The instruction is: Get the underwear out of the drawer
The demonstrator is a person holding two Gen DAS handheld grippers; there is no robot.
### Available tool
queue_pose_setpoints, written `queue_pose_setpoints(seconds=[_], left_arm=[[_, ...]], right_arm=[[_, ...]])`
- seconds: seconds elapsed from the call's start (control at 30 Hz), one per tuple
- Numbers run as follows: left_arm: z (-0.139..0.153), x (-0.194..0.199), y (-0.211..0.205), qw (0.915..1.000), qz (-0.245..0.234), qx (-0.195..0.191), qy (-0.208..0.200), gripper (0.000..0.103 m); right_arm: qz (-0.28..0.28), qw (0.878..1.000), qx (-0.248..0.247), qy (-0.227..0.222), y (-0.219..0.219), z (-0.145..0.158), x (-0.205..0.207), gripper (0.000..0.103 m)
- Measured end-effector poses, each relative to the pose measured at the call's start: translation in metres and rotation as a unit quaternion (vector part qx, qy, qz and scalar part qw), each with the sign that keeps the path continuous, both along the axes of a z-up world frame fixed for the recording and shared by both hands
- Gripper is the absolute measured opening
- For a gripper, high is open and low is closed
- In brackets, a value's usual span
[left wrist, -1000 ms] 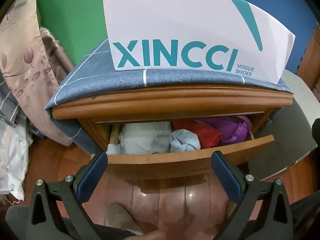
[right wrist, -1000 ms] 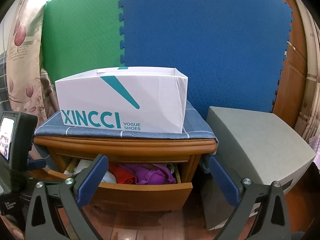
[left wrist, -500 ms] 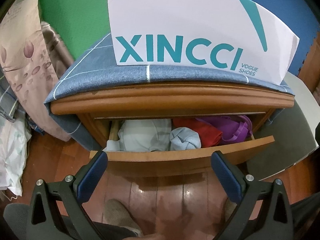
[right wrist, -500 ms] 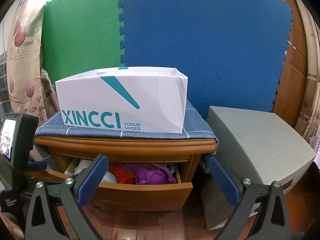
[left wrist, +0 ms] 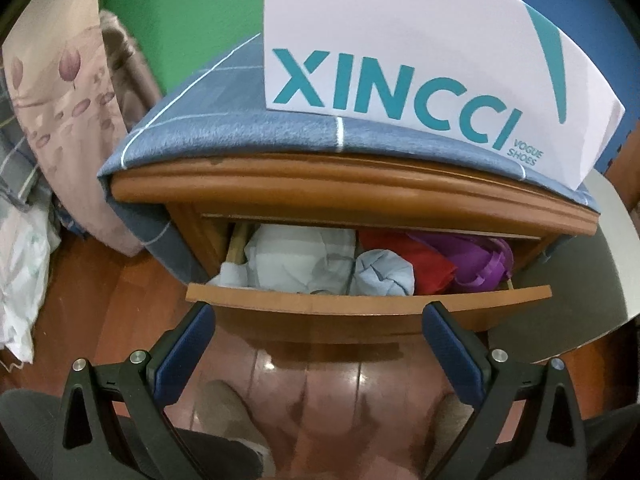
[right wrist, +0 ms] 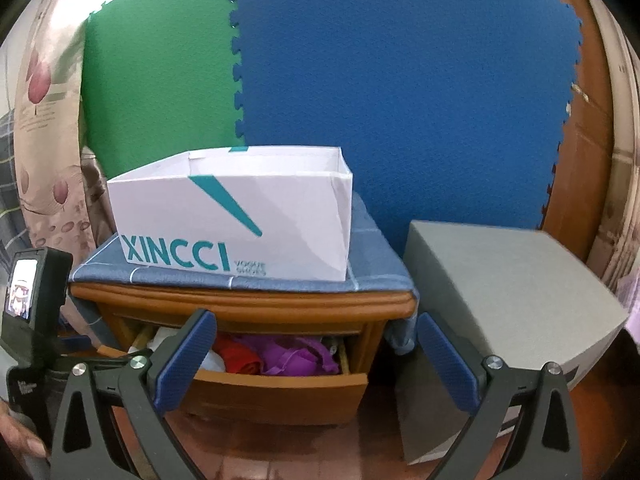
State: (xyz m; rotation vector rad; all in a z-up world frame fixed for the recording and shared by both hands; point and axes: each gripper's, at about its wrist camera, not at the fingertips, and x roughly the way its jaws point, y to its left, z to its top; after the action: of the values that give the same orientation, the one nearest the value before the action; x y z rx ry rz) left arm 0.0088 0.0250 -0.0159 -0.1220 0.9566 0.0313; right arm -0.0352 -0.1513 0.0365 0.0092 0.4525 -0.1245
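A wooden nightstand's drawer stands pulled out, holding folded clothes: a white-grey piece, a rolled light-blue piece, a red piece and a purple piece. My left gripper hovers open just in front of the drawer's front edge, nothing between its fingers. In the right wrist view the same drawer shows the red and purple clothes. My right gripper is open, farther back, and empty.
A white XINCCI shoebox sits on a blue cloth atop the nightstand. A grey box stands to the right. Curtains and bedding are at left. The left gripper's body shows at lower left. Wooden floor lies below.
My left gripper has moved closer to the drawer and a little left; the drawer and box look larger. The right gripper has shifted slightly, seeing the box from higher.
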Motion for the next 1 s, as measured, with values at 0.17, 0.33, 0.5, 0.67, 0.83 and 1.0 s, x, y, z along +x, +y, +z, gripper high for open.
queue_pose_setpoints(seconds=[0.17,0.33,0.5,0.67,0.83,1.0], left_arm=[[0.003,0.002,-0.004,1.0000,0.006,-0.003,0.003,0.102],[0.001,0.008,-0.009,0.9998,0.017,0.001,0.007,0.102],[-0.005,0.016,-0.006,0.9988,0.040,-0.017,0.024,0.102],[-0.011,0.021,-0.001,0.9963,0.067,-0.040,0.037,0.102],[-0.018,0.028,0.000,0.9939,0.088,-0.048,0.046,0.102],[-0.027,0.035,0.003,0.9897,0.110,-0.067,0.063,0.102]], right_arm=[[0.040,0.999,-0.027,-0.010,0.001,0.008,0.000,0.103],[0.058,0.998,-0.025,-0.021,-0.003,0.007,0.001,0.103],[0.053,0.998,-0.013,-0.011,-0.007,0.002,0.004,0.103],[0.052,0.999,-0.002,-0.008,-0.011,0.001,0.005,0.103],[0.055,0.998,-0.003,-0.008,-0.010,0.001,0.005,0.103],[0.055,0.998,0.003,-0.003,-0.011,0.000,0.006,0.103]])
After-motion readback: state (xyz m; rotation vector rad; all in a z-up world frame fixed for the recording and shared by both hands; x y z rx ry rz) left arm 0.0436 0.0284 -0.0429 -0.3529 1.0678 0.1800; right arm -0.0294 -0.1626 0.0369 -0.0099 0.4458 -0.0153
